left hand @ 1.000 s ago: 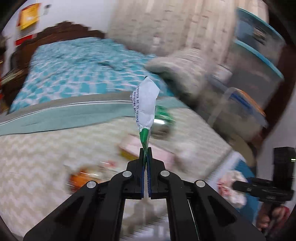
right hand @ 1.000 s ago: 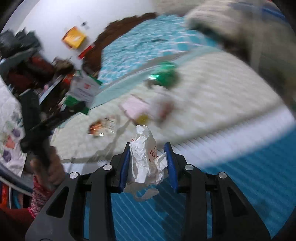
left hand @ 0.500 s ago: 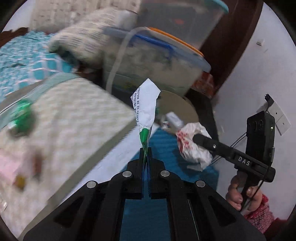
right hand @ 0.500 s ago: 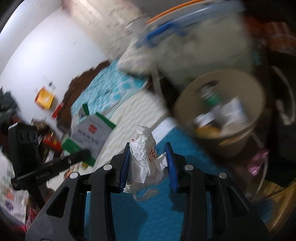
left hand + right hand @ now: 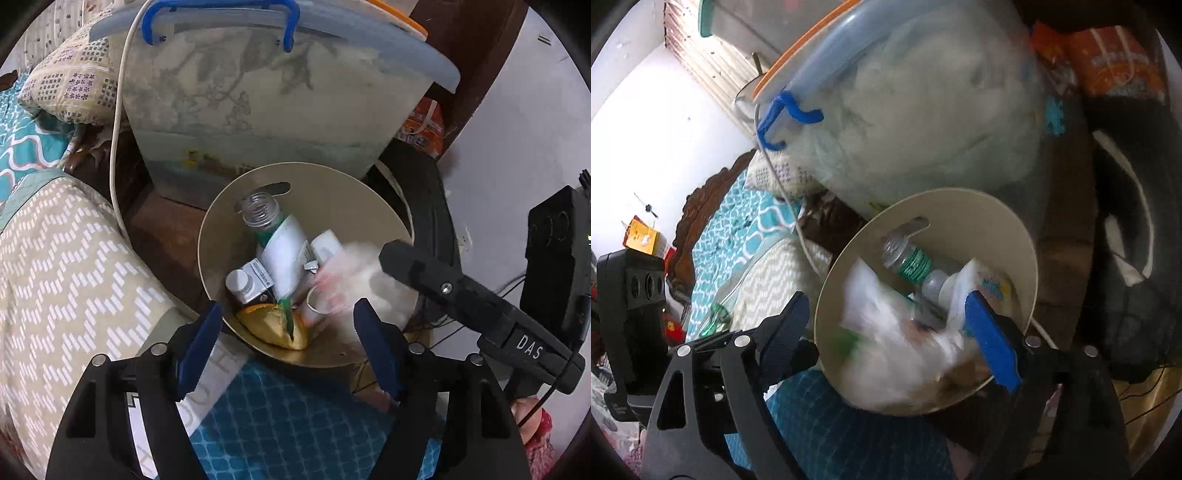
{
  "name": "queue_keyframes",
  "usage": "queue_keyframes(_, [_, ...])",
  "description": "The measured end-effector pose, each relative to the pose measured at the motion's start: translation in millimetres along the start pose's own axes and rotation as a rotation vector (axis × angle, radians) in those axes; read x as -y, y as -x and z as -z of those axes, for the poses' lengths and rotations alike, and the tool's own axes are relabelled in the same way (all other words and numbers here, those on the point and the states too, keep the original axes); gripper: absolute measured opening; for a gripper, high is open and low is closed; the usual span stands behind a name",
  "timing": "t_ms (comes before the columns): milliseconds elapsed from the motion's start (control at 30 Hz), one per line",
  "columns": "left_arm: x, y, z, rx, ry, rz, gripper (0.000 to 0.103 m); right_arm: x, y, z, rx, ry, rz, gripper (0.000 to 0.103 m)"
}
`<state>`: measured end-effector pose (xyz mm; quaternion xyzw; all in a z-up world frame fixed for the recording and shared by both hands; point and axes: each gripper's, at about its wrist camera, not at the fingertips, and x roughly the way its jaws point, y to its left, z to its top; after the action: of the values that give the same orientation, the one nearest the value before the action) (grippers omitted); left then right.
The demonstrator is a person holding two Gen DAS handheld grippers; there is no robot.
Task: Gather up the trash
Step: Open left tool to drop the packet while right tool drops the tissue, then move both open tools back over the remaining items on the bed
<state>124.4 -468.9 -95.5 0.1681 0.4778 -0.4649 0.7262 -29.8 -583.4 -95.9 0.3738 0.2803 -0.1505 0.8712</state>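
Observation:
A round beige bin (image 5: 209, 236) stands on the floor by the bed, directly under both grippers. My left gripper (image 5: 286, 317) hangs over its near rim, its jaws opening, with nothing pressed between the blue pads. The white-and-green wrapper (image 5: 286, 258) lies loose inside the bin, beside a clear bottle (image 5: 263, 214). My right gripper (image 5: 886, 306) is also over the bin (image 5: 1028, 240), jaws opening. The crumpled white paper (image 5: 897, 332) is a blur dropping free below its pads, and shows as a white paper blur (image 5: 356, 275) in the left wrist view.
A clear storage box (image 5: 273, 92) with blue handles stands right behind the bin. The bed's zigzag cover (image 5: 66, 277) is to the left, with a white cable (image 5: 117, 129) hanging beside it. A blue mat (image 5: 288, 417) lies below. A black bag (image 5: 1126, 258) sits to the right.
Both hands swung from over the bed to above the bin. The left jaws let go of the wrapper and the right jaws let go of the crumpled paper; both pieces dropped into the bin.

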Motion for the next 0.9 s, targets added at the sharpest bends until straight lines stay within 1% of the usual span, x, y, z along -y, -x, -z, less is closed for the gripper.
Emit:
queue_keyframes(67, [-2.1, 4.5, 3.5, 0.012, 0.006, 0.001, 0.069, 0.4, 4.9, 2.1, 0.012, -0.002, -0.008, 0.086])
queue_keyframes(100, [-4.6, 8.3, 4.1, 0.022, 0.006, -0.004, 0.069, 1.1, 10.4, 3.6, 0.031, -0.010, -0.017, 0.086])
queue_keyframes(167, [-8.9, 22.8, 9.9, 0.051, 0.011, -0.019, 0.070, 1.8, 17.0, 8.5, 0.044, -0.023, -0.028, 0.086])
queue_keyframes(300, [-18.7, 52.5, 29.4, 0.103, 0.037, -0.048, 0.071, -0.7, 27.9, 25.4, 0.033, -0.059, -0.069, 0.086])
queue_keyframes(400, [-27.4, 78.2, 53.3, 0.142, 0.057, -0.097, 0.071, -10.0, 41.8, 44.5, 0.036, -0.078, -0.097, 0.086])
queue_keyframes(500, [-34.7, 104.2, 78.4, 0.178, 0.073, -0.147, 0.071, -24.2, 58.4, 72.7, 0.047, -0.091, -0.095, 0.086])
queue_keyframes(533, [-38.1, 113.2, 89.1, 0.189, 0.080, -0.166, 0.071, -28.2, 61.6, 79.8, 0.045, -0.092, -0.093, 0.086])
queue_keyframes(600, [-38.6, 121.8, 99.6, 0.200, 0.083, -0.189, 0.071, -38.8, 67.7, 97.2, 0.030, -0.090, -0.094, 0.086])
queue_keyframes(800, [-45.8, 152.8, 136.0, 0.236, 0.092, -0.250, 0.071, -74.6, 88.1, 130.5, 0.010, -0.041, -0.100, 0.086])
queue_keyframes(900, [-52.5, 169.4, 154.9, 0.263, 0.102, -0.287, 0.071, -89.5, 94.3, 140.4, 0.003, -0.012, -0.102, 0.086])
